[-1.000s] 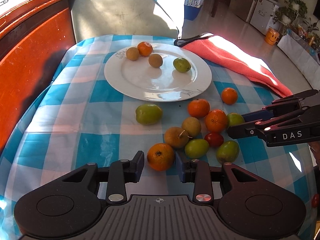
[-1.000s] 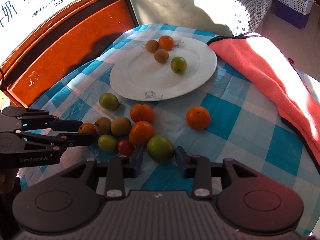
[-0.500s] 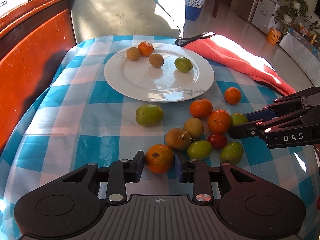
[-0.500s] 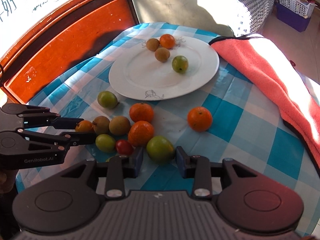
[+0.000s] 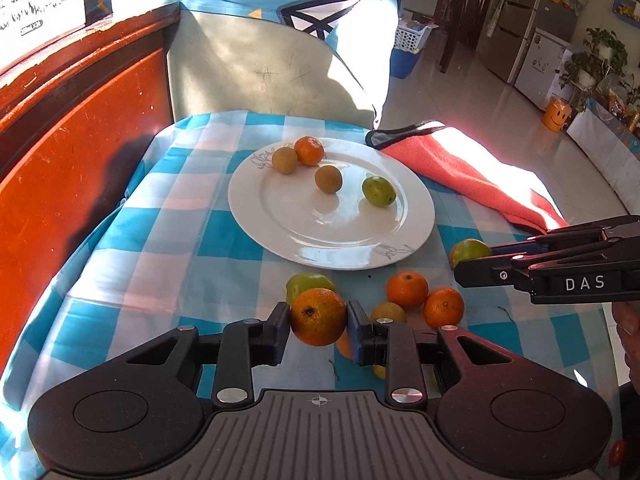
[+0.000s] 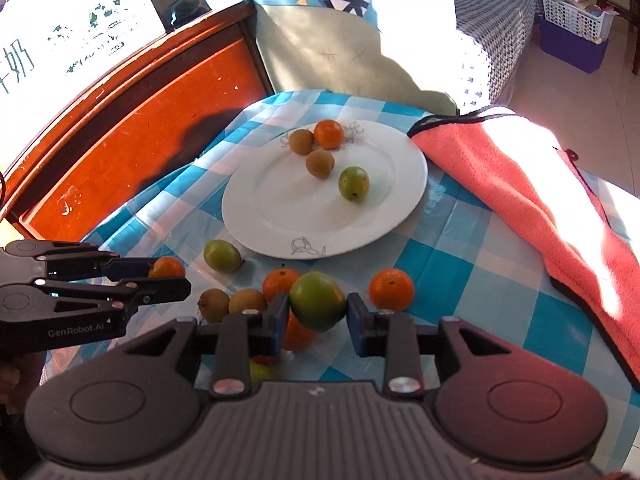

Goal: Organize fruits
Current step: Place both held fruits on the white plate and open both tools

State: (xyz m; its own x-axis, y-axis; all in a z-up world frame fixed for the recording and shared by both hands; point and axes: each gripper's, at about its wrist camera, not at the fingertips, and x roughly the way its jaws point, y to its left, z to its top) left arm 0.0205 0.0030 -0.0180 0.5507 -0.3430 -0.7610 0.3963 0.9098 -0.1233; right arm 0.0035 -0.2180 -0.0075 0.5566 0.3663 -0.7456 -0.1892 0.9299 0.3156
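Observation:
My left gripper [image 5: 318, 322] is shut on an orange [image 5: 318, 314] and holds it just above the checked cloth. My right gripper [image 6: 318, 312] is shut on a green fruit [image 6: 318, 300], also lifted off the cloth. Each gripper shows side-on in the other's view: the right gripper [image 5: 460, 266] with its green fruit [image 5: 470, 249], the left gripper [image 6: 176, 276] with its orange [image 6: 168, 267]. The white plate [image 5: 288, 232] lies beyond them and holds an orange [image 5: 309, 151], two brown fruits and a green one [image 5: 378, 191]. Several loose fruits lie near the grippers, among them an orange [image 6: 391, 289] and a green fruit [image 6: 222, 255].
A coral towel [image 5: 460, 168] lies along the table's right side, close to the plate. A red-brown wooden panel [image 5: 80, 160] runs along the left. A pale chair back [image 5: 260, 76] stands behind the table. A hand [image 5: 628, 320] shows at the right edge.
Both grippers closed onto their fruits, the left on the orange and the right on the green one, and lifted them off the cloth. The loose pile stayed in place.

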